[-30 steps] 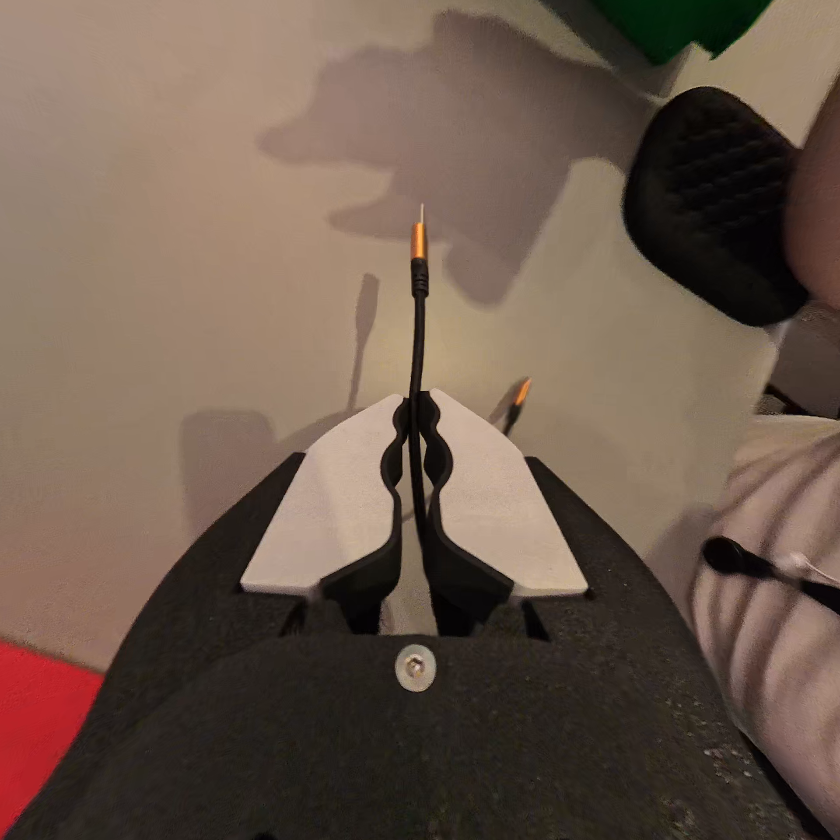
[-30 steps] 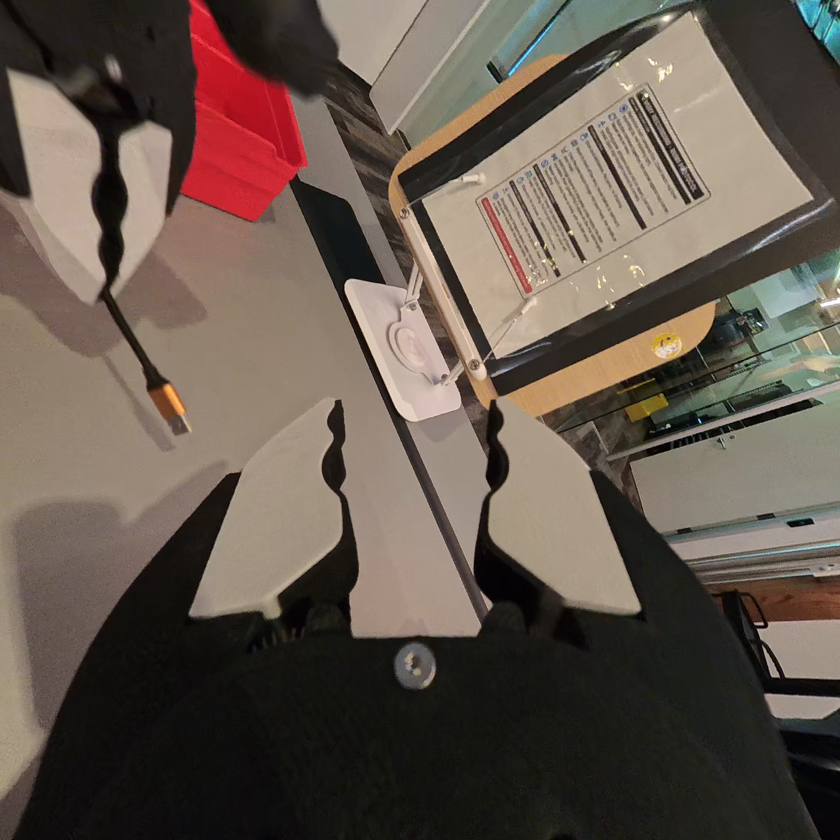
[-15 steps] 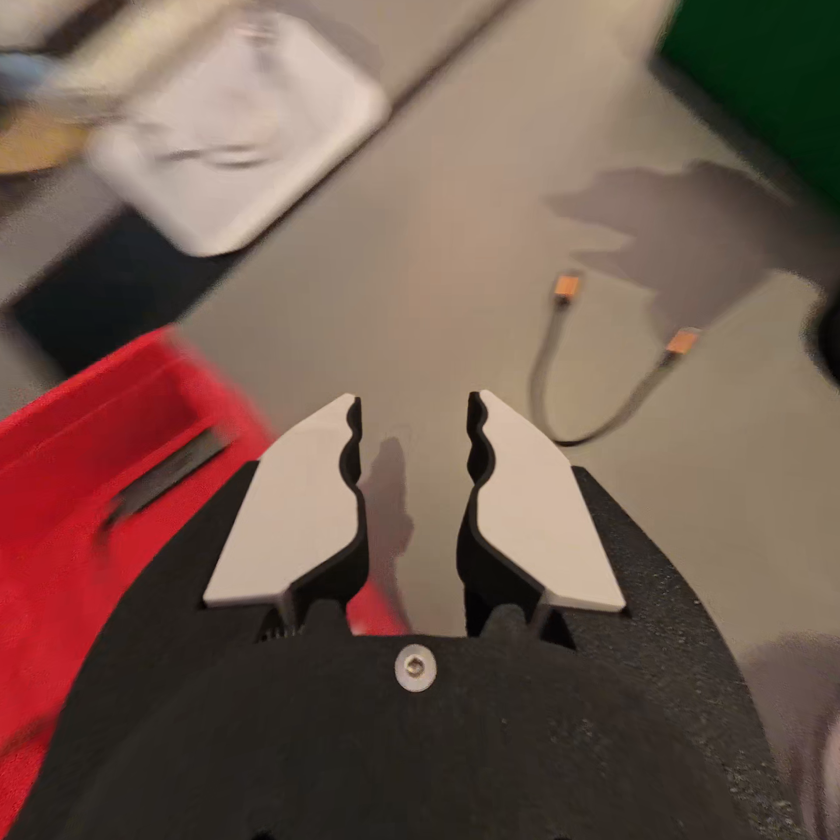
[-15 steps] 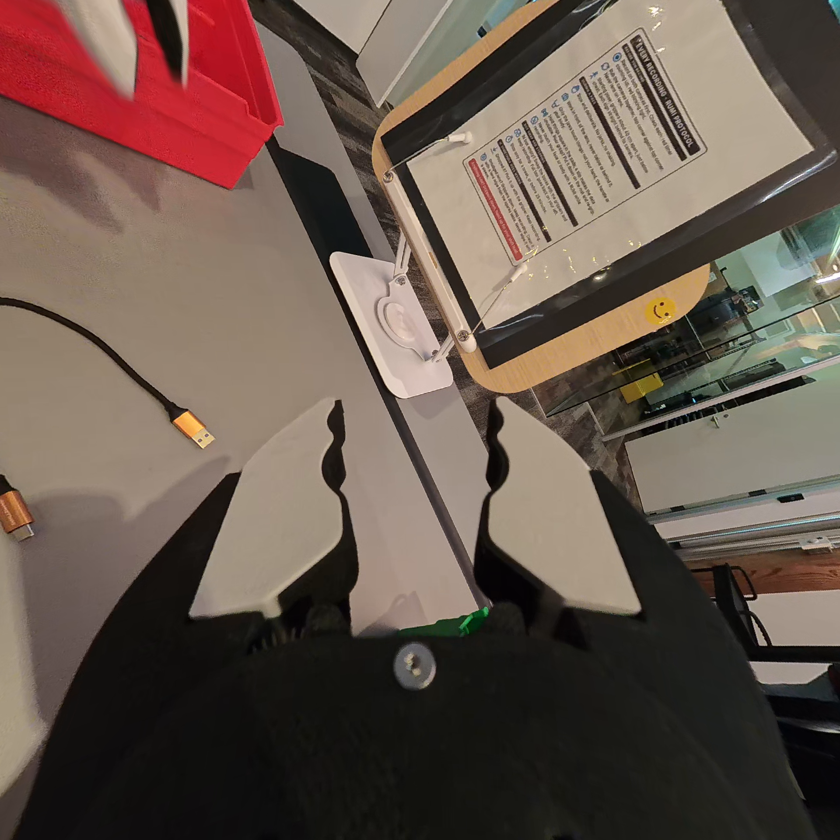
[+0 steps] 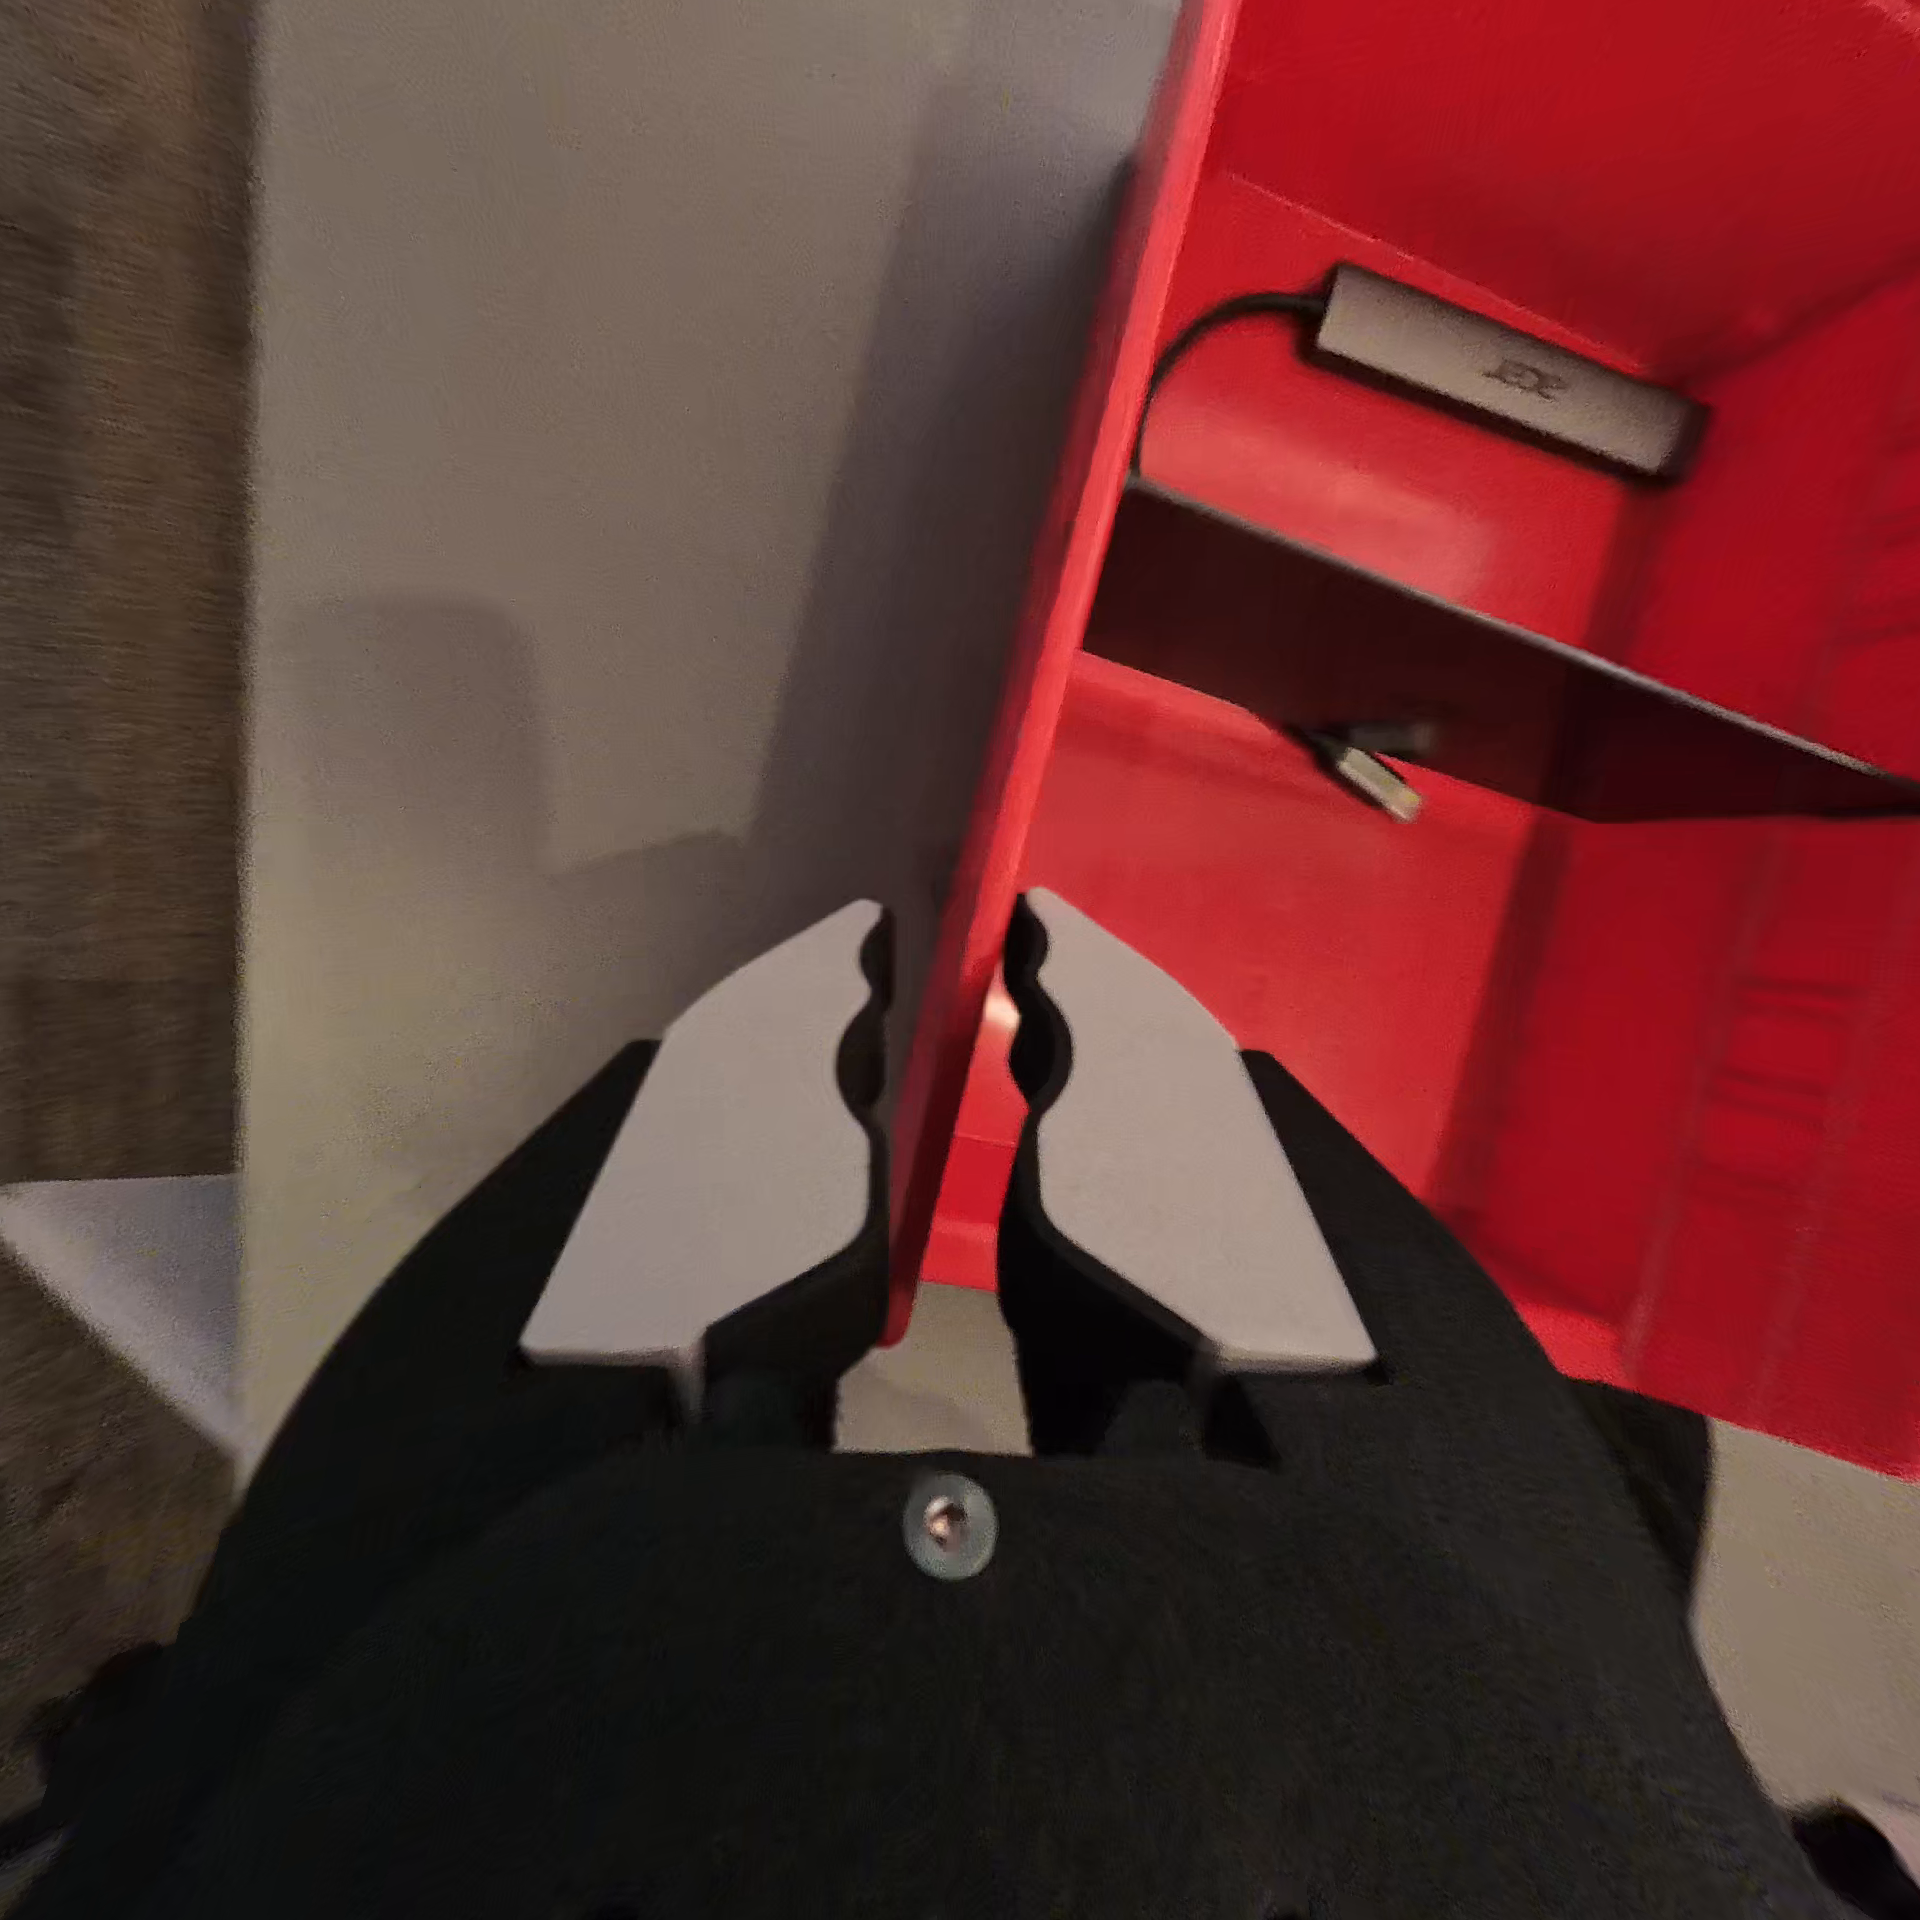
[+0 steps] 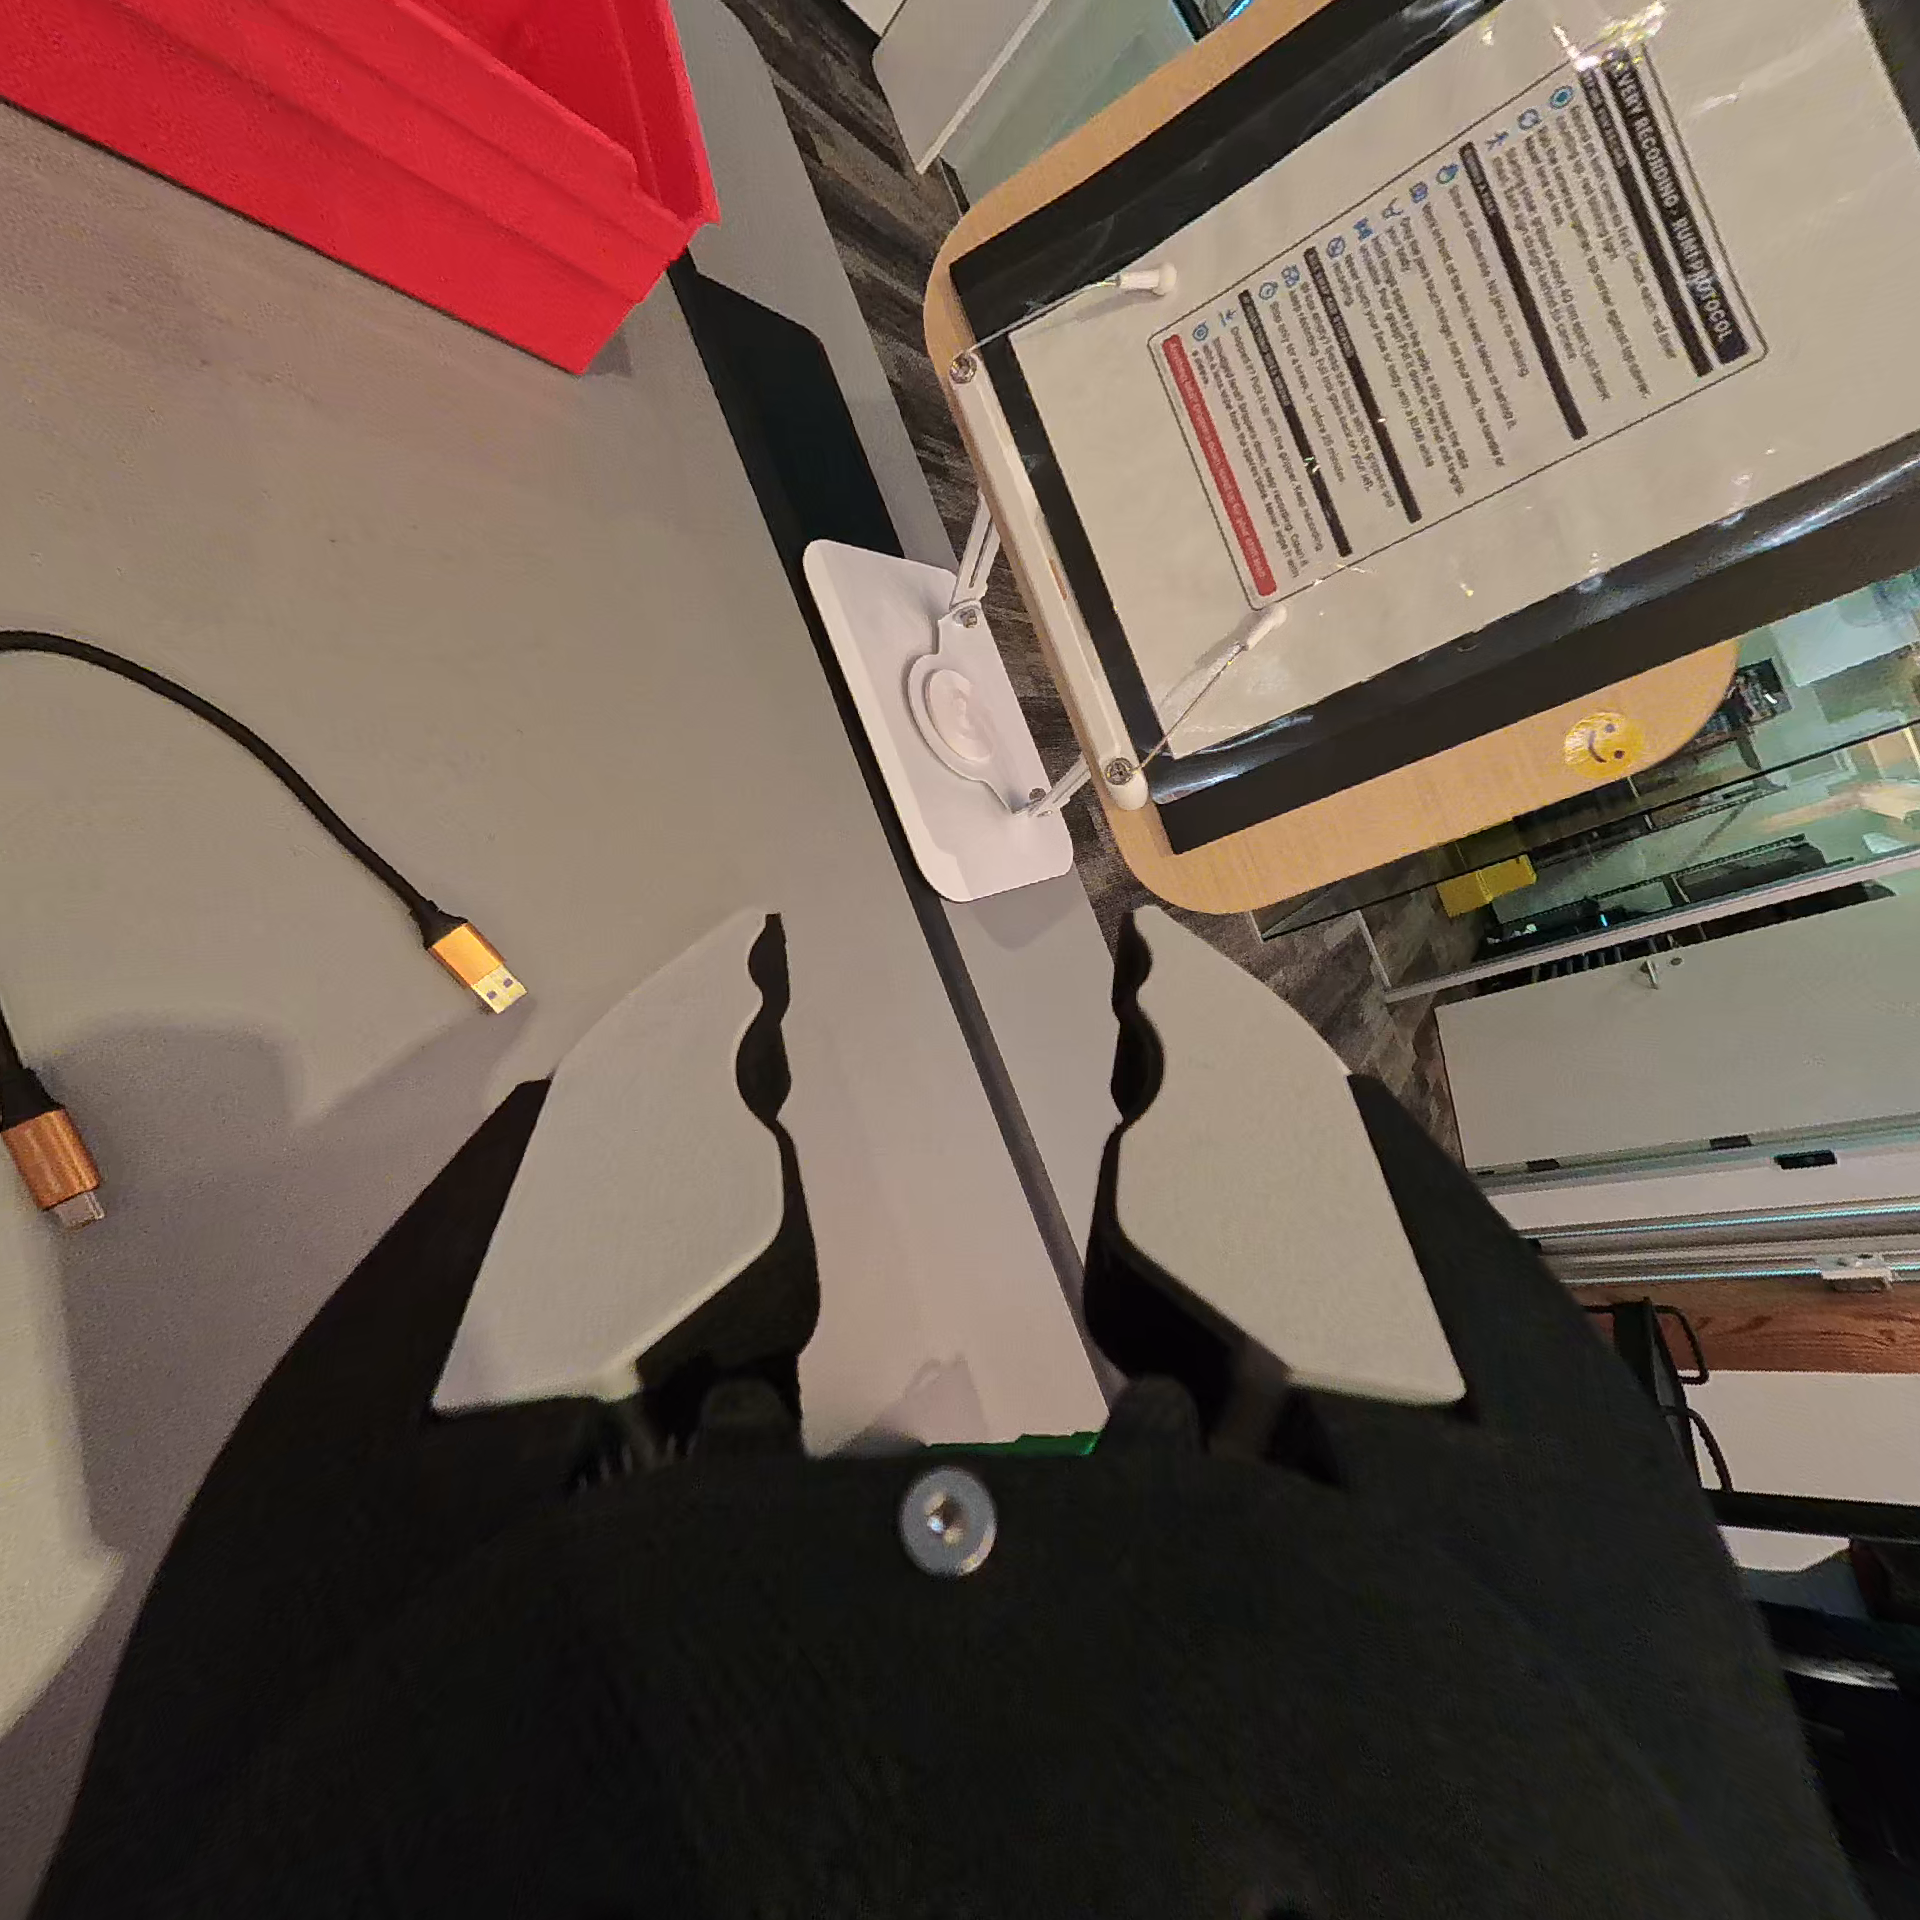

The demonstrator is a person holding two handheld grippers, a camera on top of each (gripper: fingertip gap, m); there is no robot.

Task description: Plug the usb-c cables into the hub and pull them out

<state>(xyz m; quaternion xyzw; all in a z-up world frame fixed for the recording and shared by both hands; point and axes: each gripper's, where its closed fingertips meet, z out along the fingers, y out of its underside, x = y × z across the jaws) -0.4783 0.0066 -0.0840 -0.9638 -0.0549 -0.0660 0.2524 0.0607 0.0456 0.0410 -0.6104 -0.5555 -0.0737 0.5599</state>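
In the left wrist view the grey hub (image 5: 1496, 384) lies in the far compartment of a red bin (image 5: 1299, 1039), its black cord curving down to a silver plug (image 5: 1371, 779). My left gripper (image 5: 951, 904) is open, its jaws narrow and astride the bin's near wall by a corner, the left finger against the wall and a gap on the right. In the right wrist view a black cable (image 6: 260, 748) lies on the grey table (image 6: 520, 520), with orange plugs near my gripper (image 6: 473, 961) and at the left edge (image 6: 47, 1158). My right gripper (image 6: 954, 920) is open and empty over the table's edge.
A black divider (image 5: 1455, 675) crosses the bin. The bin also shows at the top left of the right wrist view (image 6: 416, 177). A white stand base (image 6: 956, 727) holds a framed printed sheet (image 6: 1455, 364) beyond the table's edge. A green object (image 6: 997, 1439) peeks out under the right gripper. Left tips to right tips: about 55 centimeters. My right tips are about 45 centimeters from the grey hub (image 5: 1496, 384), my left tips only 20 centimeters.
My left gripper let go of the cable, which now lies on the table, swung over to the red bin and narrowed its jaws around the wall. The right gripper stayed open and hardly moved.
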